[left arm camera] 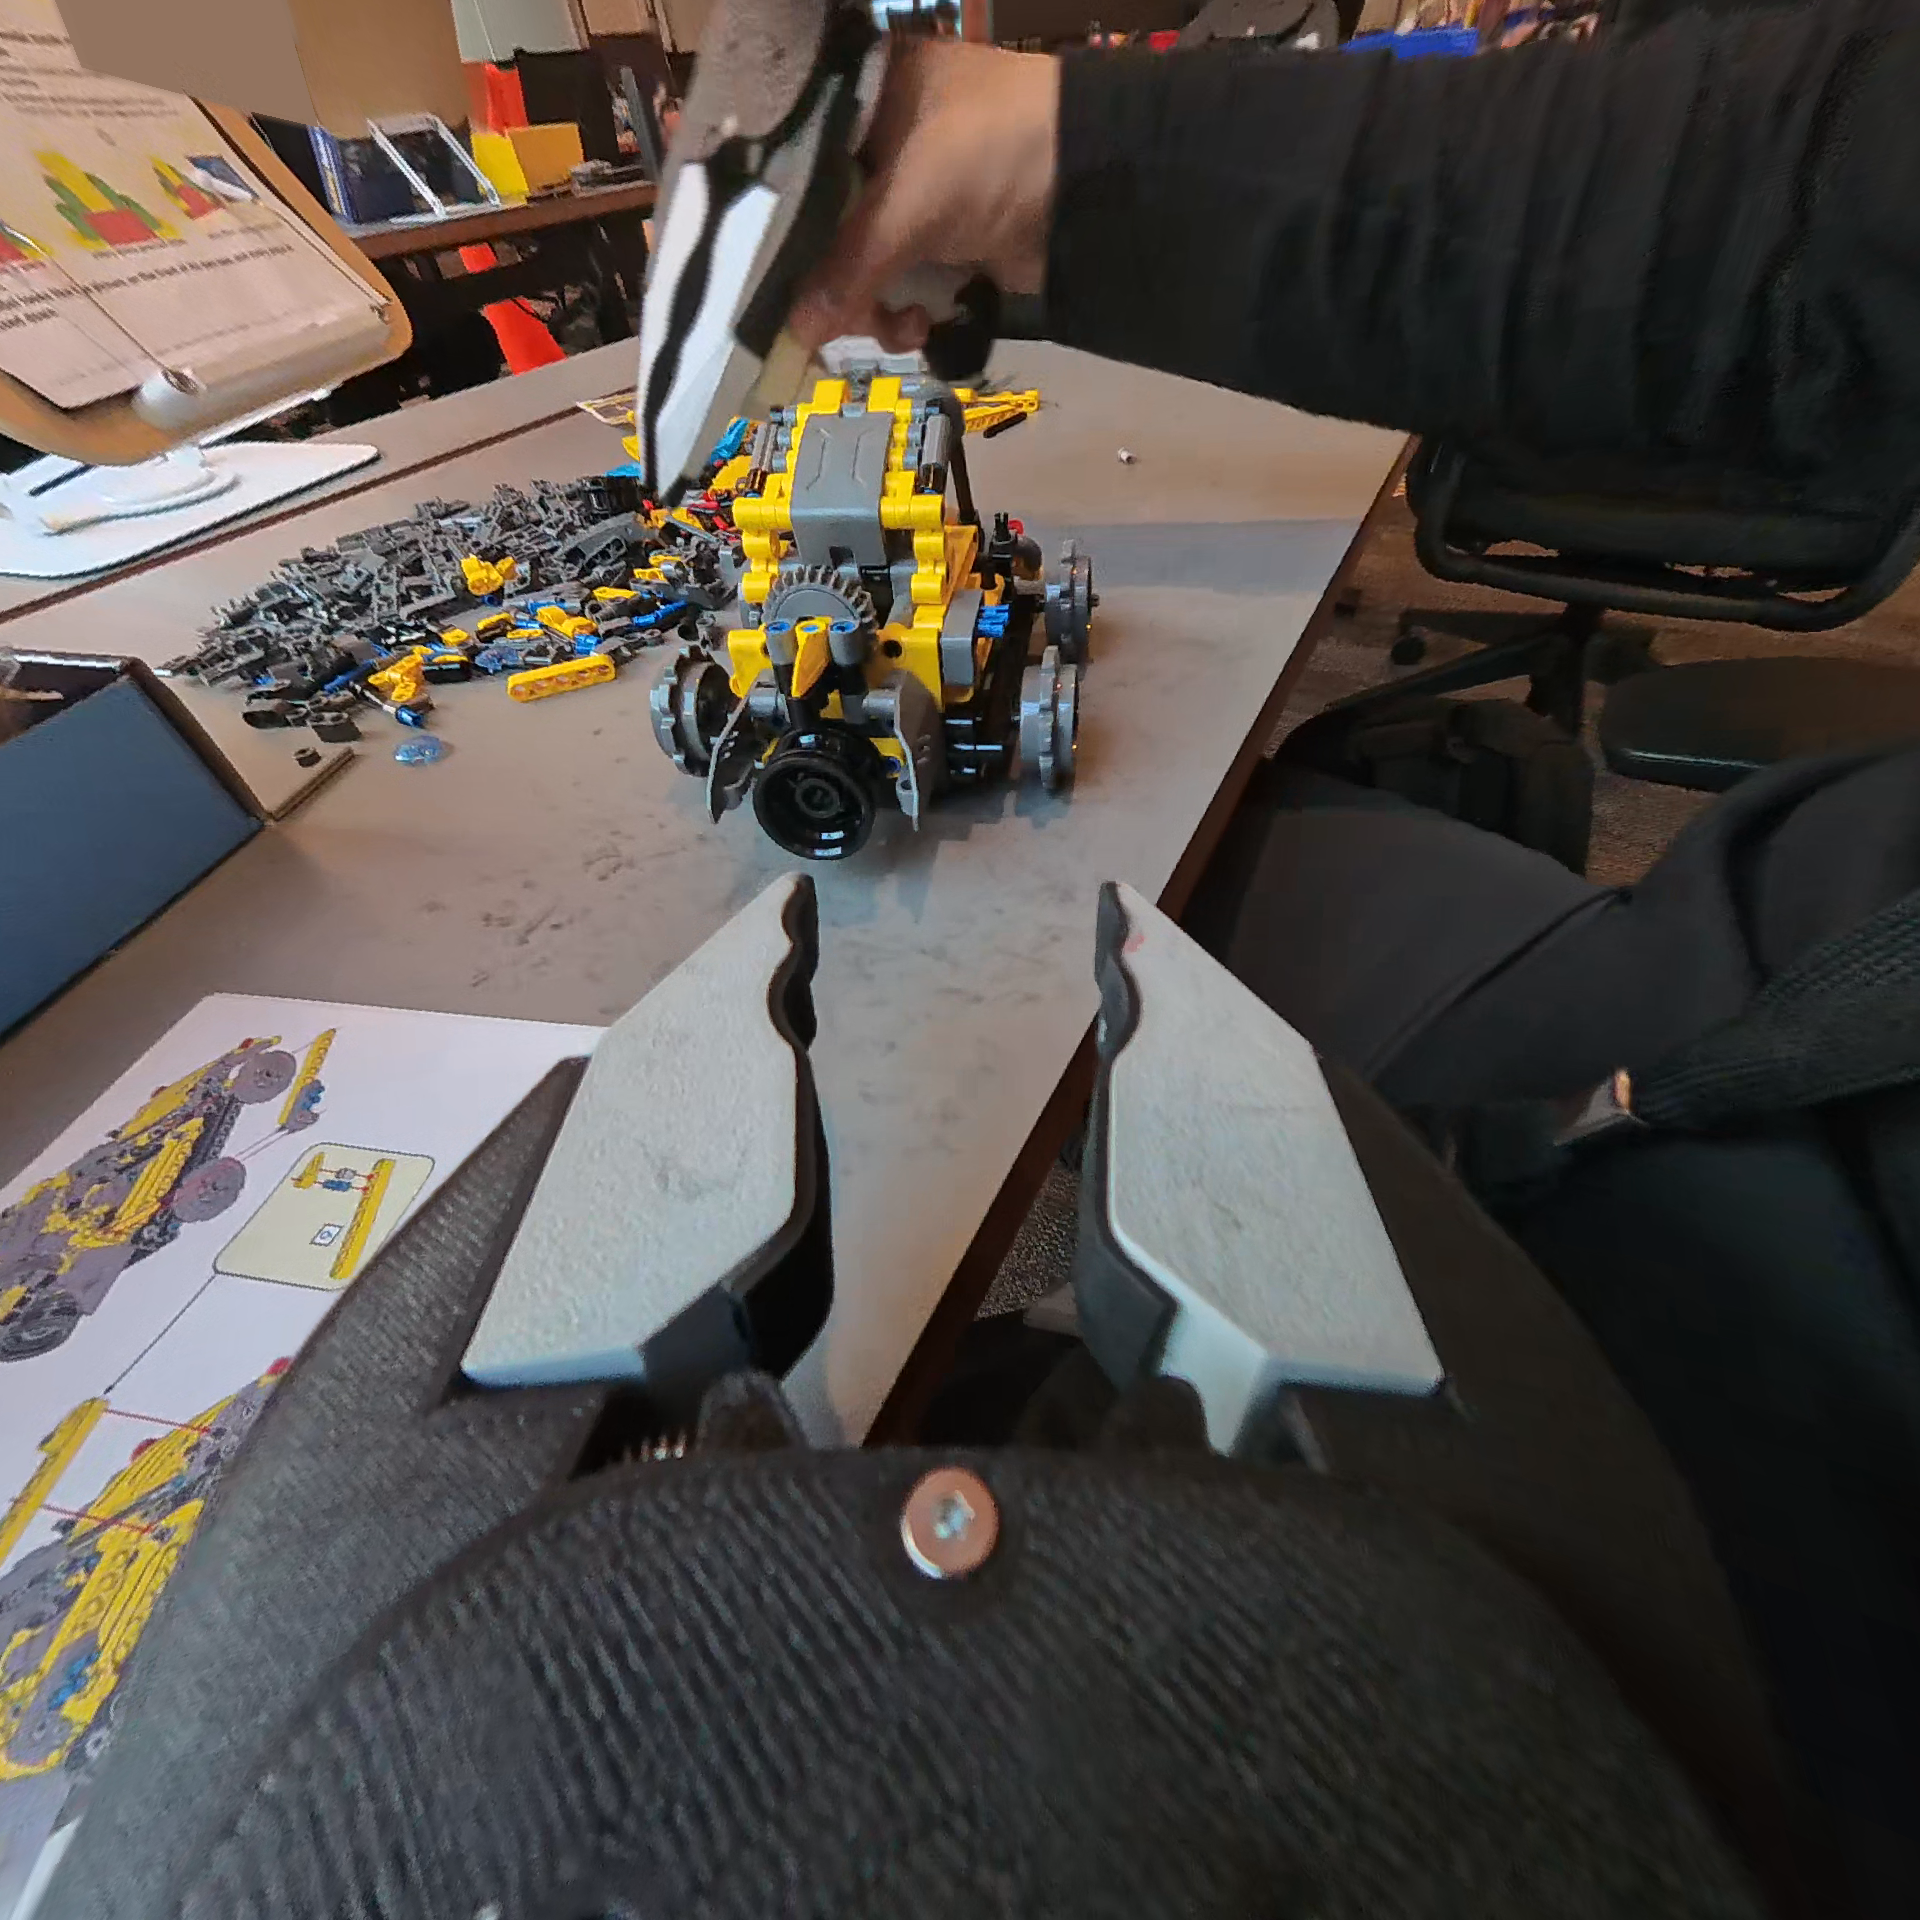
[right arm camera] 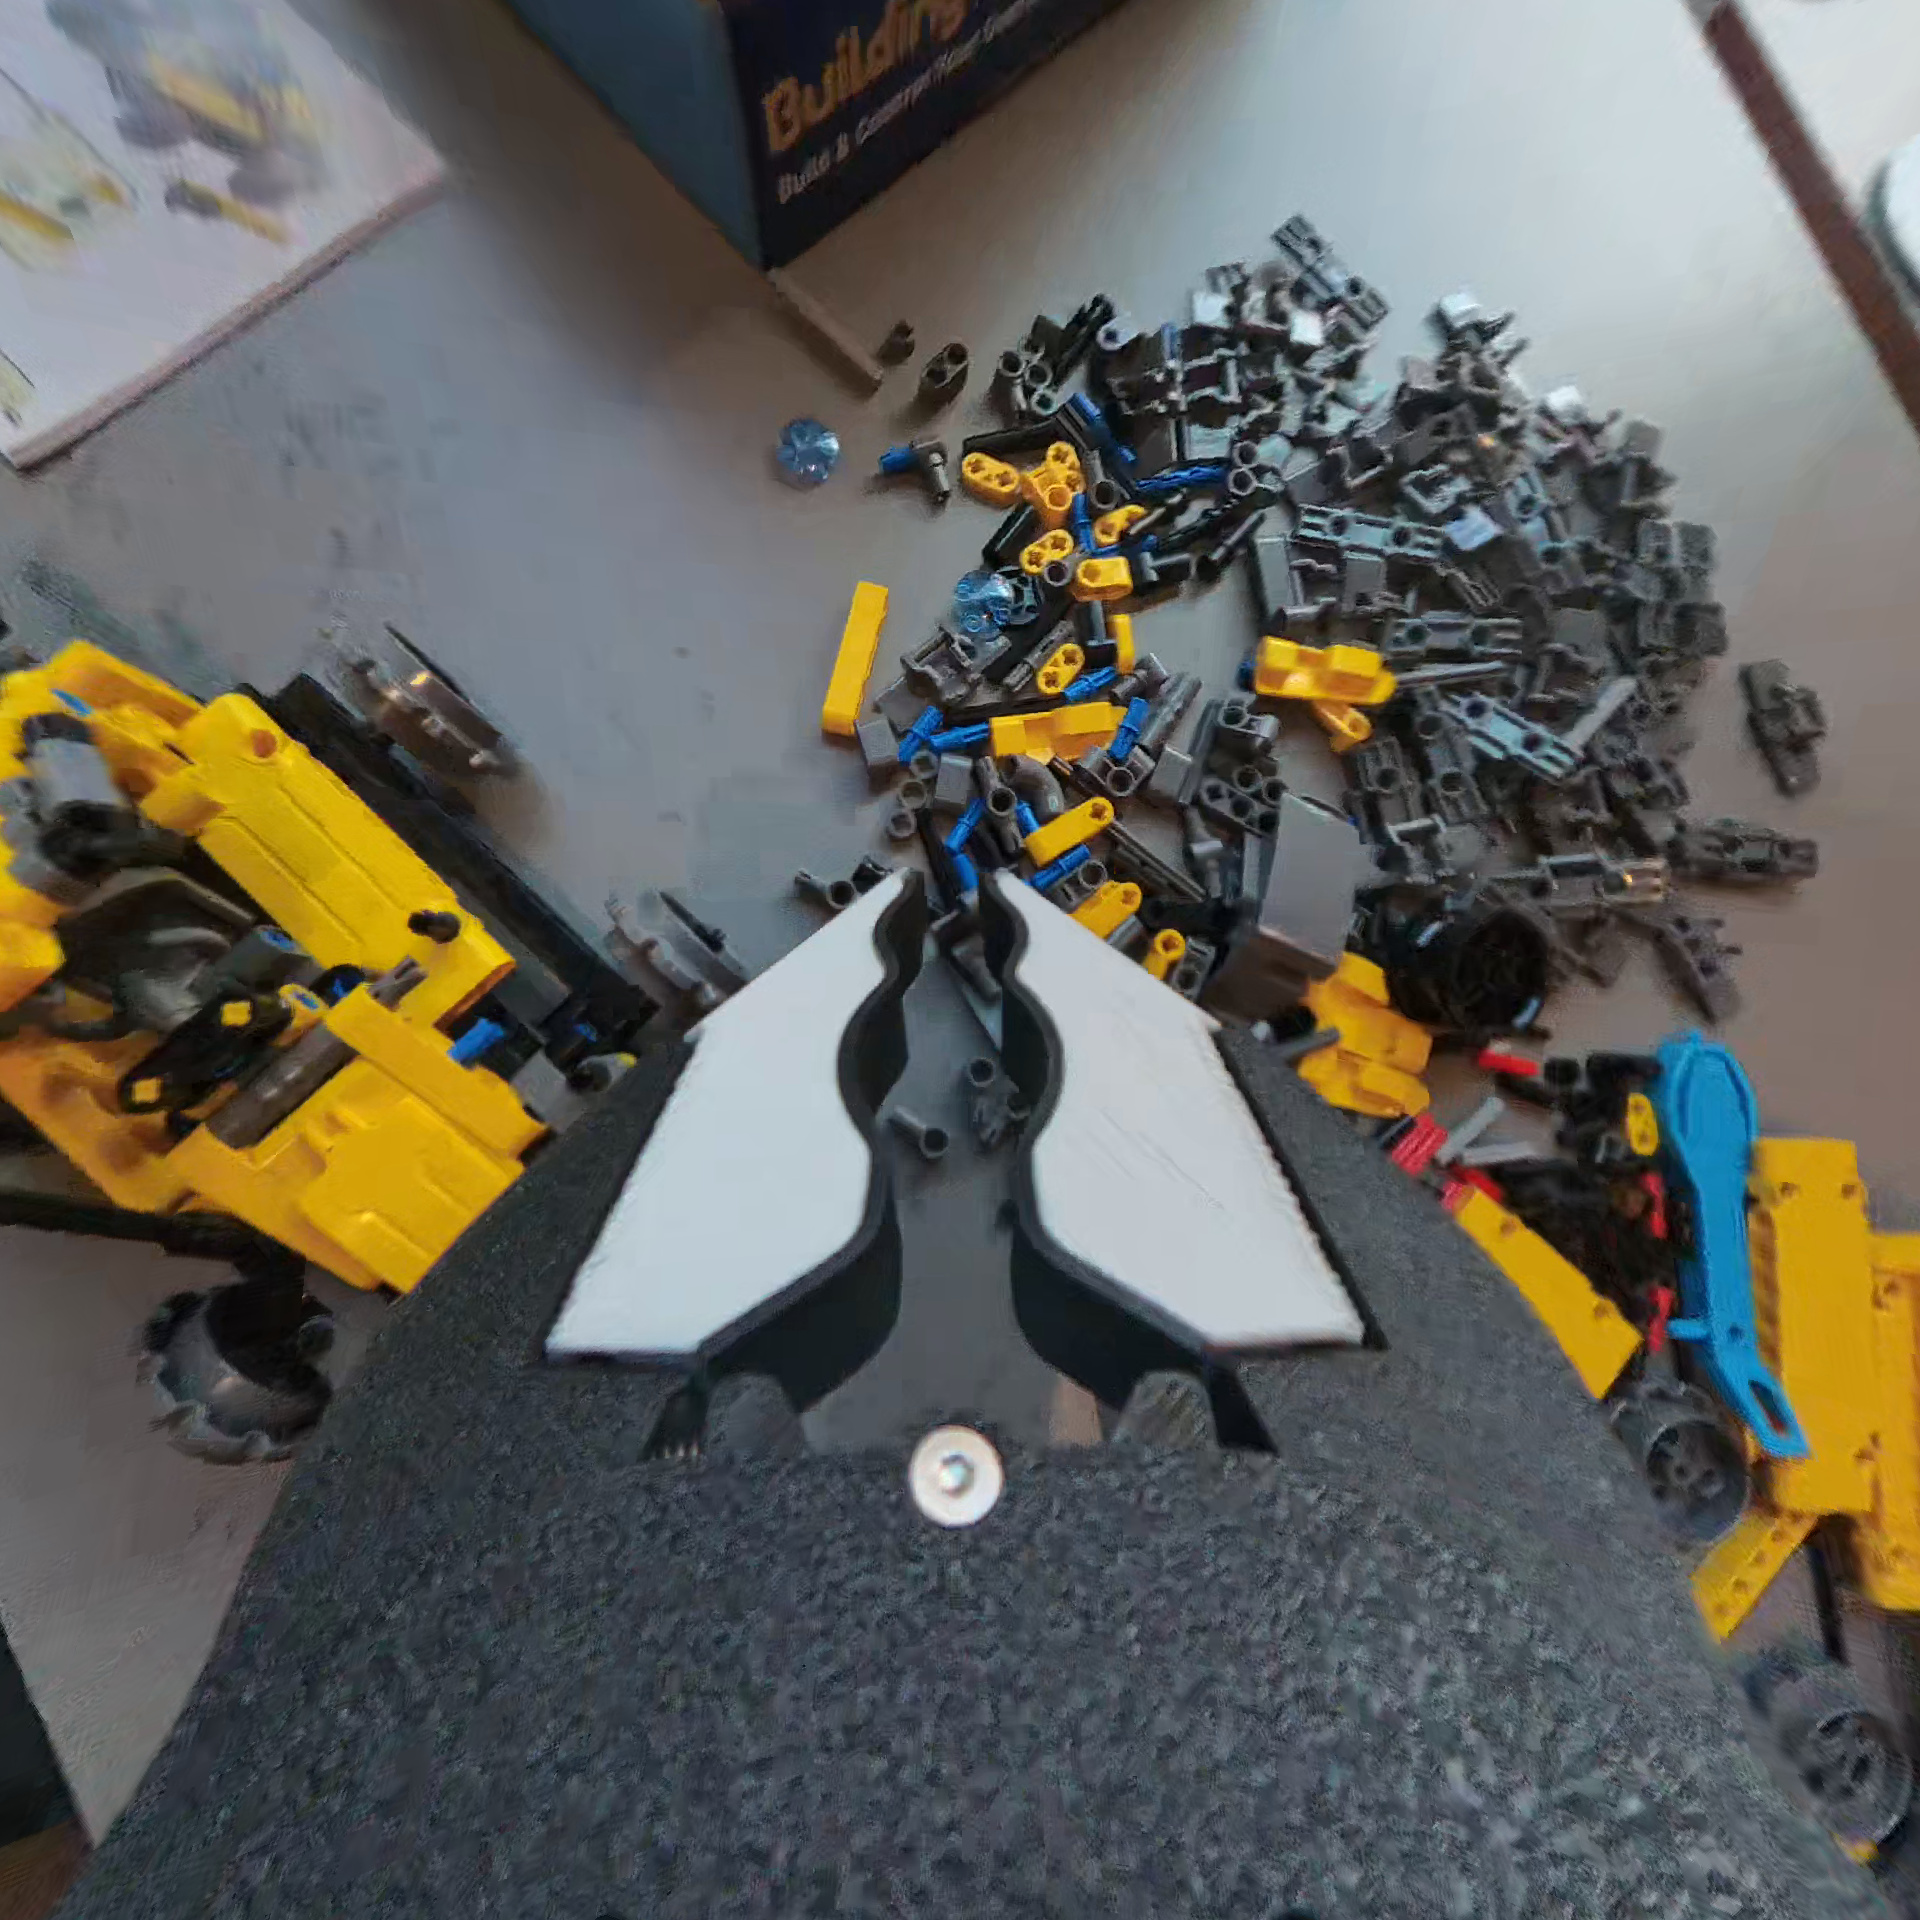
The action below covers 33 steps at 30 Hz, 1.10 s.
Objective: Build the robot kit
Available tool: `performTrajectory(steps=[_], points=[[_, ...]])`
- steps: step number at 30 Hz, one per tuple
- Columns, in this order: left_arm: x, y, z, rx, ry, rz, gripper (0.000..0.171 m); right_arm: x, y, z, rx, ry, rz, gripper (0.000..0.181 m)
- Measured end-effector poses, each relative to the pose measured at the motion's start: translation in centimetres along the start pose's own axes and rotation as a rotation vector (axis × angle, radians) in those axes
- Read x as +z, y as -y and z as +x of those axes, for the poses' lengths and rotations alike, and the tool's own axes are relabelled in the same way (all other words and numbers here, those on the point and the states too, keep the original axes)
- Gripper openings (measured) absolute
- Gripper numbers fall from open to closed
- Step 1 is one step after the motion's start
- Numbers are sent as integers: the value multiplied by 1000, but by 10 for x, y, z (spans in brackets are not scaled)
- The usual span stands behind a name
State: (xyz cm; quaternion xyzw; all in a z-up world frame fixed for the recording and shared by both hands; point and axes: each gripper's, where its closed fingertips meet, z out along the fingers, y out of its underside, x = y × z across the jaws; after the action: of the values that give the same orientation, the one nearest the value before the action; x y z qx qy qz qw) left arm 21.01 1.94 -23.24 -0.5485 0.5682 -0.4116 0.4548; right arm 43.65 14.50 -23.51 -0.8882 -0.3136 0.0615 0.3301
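The yellow and grey brick vehicle [left arm camera: 873, 613] stands on the grey bench [left arm camera: 499, 873], just beside a heap of loose bricks [right arm camera: 1351, 665]; the left gripper [left arm camera: 956, 904] hangs before it, jaws spread and empty, near an instruction sheet [left arm camera: 208, 1195]; the right gripper [right arm camera: 951, 899] dips into the heap, jaws nearly together around small dark pieces, though a firm pinch cannot be told; a dark blue box [right arm camera: 831, 125] lies beyond.

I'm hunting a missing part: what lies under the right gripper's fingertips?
Under the right gripper, nearly shut, lies the edge of the loose pile of grey, black, blue and yellow plastic pieces. Whatever sits beneath its white fingers is hidden.
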Motion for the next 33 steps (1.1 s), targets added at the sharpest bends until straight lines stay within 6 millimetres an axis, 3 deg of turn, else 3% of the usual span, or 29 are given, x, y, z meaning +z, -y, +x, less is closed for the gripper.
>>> performTrajectory(steps=[4, 8, 11, 14, 25, 27, 33], points=[[0, -4, -2, -17, -6, -7, 50, 27, -7, 5, -135, 11, -198, 7], [1, -4, -4, -50, -21, -6, 49, 37, -14, 1, -219, 29, -306, 2], [2, -3, -3, -65, -37, 0, 47, 38, -26, 11, -248, -13, -389, 2], [2, -4, -3, -70, -45, -2, 47, 41, -18, 4, -215, 33, -343, 5], [0, -5, -4, -87, -52, 1, 46, 44, -20, 5, -253, 37, -377, 9], [0, -6, -4, -80, -49, -3, 46, 43, -20, 4, -284, 31, -369, 0], [2, -7, -4, -77, -46, -11, 45, 44, -24, -2, -301, 29, -362, 0]])
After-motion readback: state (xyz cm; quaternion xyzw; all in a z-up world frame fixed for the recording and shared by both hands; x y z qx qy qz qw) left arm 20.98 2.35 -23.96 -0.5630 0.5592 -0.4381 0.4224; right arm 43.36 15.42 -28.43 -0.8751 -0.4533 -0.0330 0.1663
